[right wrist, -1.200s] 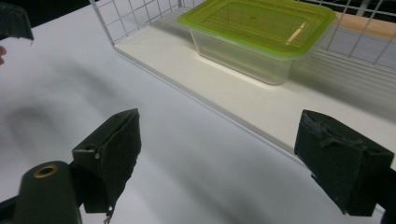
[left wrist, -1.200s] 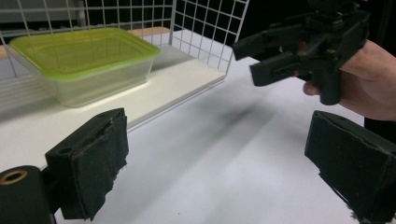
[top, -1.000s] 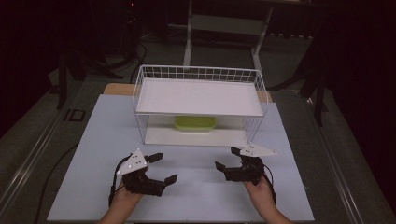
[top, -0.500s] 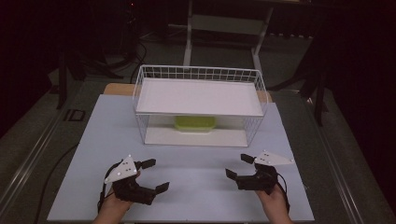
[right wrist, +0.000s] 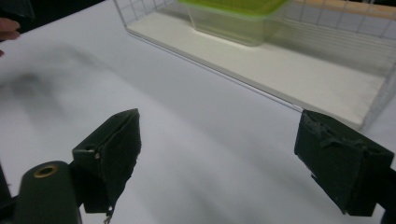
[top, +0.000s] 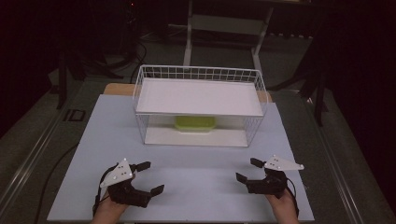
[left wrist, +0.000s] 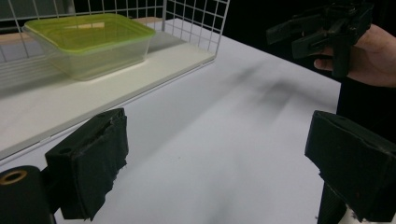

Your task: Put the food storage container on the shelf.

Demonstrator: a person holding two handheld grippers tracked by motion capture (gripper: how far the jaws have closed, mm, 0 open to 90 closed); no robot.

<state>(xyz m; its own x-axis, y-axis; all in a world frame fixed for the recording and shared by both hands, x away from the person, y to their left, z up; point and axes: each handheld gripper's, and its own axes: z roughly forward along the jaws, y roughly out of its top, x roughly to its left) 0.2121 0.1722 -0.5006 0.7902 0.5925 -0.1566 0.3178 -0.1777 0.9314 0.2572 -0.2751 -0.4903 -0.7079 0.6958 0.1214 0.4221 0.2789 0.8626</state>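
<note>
Each hand carried a black two-fingered tool: the left gripper (top: 145,177) and the right gripper (top: 247,170) both wore a pale grey three-cornered plate dotted with small marks. Blocky black pads, frayed at the edges, faced the fingers (left wrist: 88,163). A brass-rimmed hole sat at seven o'clock.

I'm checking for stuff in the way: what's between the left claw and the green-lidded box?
Bare white table, then the rack's white bottom shelf, seen from the left gripper view.

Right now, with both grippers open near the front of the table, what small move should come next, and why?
Probably ease the left gripper forward toward the green-lidded container on the lower shelf of the wire rack. Both grippers are open and hold nothing, and the rack's front looks open.
</note>
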